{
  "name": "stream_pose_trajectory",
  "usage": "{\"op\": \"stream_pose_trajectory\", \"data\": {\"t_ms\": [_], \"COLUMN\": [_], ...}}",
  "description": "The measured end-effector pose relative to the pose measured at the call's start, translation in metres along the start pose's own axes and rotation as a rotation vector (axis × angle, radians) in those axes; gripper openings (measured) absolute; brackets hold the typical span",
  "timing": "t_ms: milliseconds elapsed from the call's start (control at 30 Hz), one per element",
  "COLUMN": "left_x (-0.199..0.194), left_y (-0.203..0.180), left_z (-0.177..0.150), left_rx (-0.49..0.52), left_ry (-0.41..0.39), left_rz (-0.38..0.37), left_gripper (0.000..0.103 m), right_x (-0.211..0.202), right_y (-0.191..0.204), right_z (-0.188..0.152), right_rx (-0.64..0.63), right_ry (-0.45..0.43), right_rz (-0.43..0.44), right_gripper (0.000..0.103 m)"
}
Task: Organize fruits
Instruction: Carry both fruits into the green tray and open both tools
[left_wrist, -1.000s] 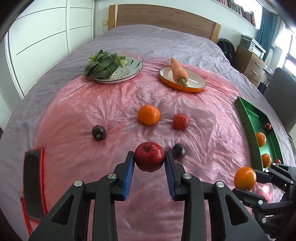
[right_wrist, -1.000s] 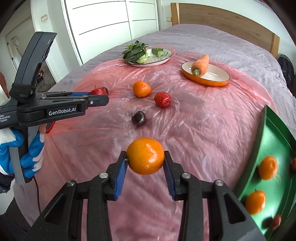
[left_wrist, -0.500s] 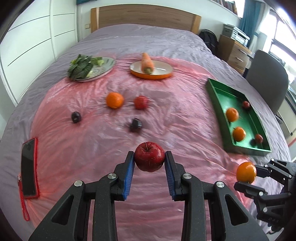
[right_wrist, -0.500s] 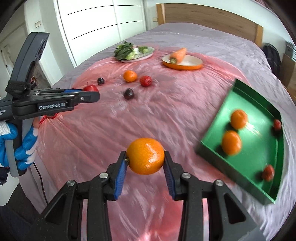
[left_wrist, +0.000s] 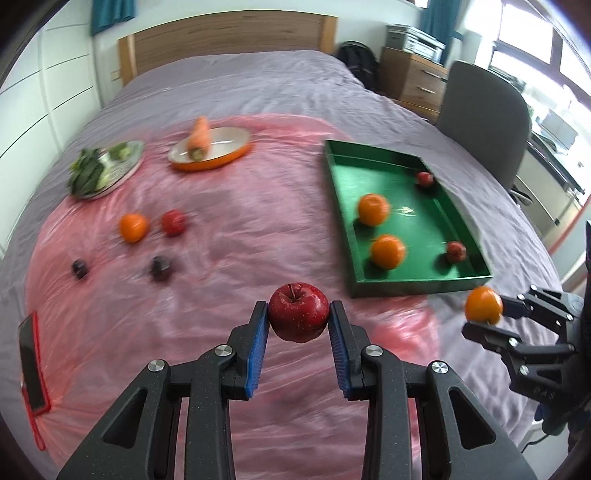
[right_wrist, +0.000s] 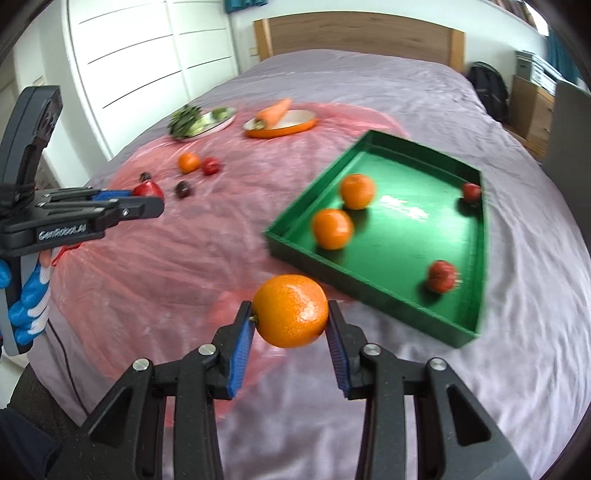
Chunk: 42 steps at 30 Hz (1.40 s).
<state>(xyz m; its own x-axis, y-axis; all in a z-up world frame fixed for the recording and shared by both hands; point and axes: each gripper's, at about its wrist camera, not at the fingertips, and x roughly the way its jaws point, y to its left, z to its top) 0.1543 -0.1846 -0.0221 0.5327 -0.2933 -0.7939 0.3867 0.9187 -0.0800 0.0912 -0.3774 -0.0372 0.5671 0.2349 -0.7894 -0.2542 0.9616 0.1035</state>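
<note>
My left gripper (left_wrist: 298, 325) is shut on a red apple (left_wrist: 298, 312), held above the pink sheet short of the green tray (left_wrist: 424, 286). My right gripper (right_wrist: 290, 326) is shut on an orange (right_wrist: 290, 310), just before the tray's near wall (right_wrist: 369, 291). The tray holds two oranges (right_wrist: 331, 228) and two small red fruits (right_wrist: 441, 275). Loose on the sheet lie an orange (left_wrist: 133, 227), a red fruit (left_wrist: 173, 222) and two dark plums (left_wrist: 160, 266). In the right wrist view the left gripper (right_wrist: 142, 201) shows at the left with the apple (right_wrist: 147, 190).
A plate of greens (left_wrist: 107, 170) and an orange dish (left_wrist: 236, 155) with a carrot (left_wrist: 197, 138) sit at the far side. A phone (left_wrist: 31, 363) lies at the sheet's left edge. A grey chair (left_wrist: 484, 118) and a dresser stand right of the bed.
Both grippers have swung to the right with their fruit still held. The green tray has come from the right edge to the middle of both views; loose fruits slid left.
</note>
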Motion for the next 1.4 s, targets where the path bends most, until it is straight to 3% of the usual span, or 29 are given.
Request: {"op": "stream_pose_trajectory", "data": {"t_ms": [533, 1000, 1400], "left_x": [0.063, 0.116, 0.140], "left_y": [-0.108, -0.150, -0.155], "left_z": [0.045, 0.046, 0.042], "left_rx": [0.155, 0.226, 0.234], "left_ry": [0.042, 0.096, 0.138], "left_rz": [-0.107, -0.121, -0.119], "left_gripper": [0.028, 0.028, 0.028], "right_x": [0.022, 0.081, 0.114], "right_y": [-0.098, -0.157, -0.167], "right_z": [0.033, 0.066, 0.070], "right_rx": [0.071, 0.112, 0.091], "right_ry": [-0.048, -0.032, 0.009], "right_rz": [-0.071, -0.074, -0.088], "right_gripper": [0.062, 0.062, 0.062]}}
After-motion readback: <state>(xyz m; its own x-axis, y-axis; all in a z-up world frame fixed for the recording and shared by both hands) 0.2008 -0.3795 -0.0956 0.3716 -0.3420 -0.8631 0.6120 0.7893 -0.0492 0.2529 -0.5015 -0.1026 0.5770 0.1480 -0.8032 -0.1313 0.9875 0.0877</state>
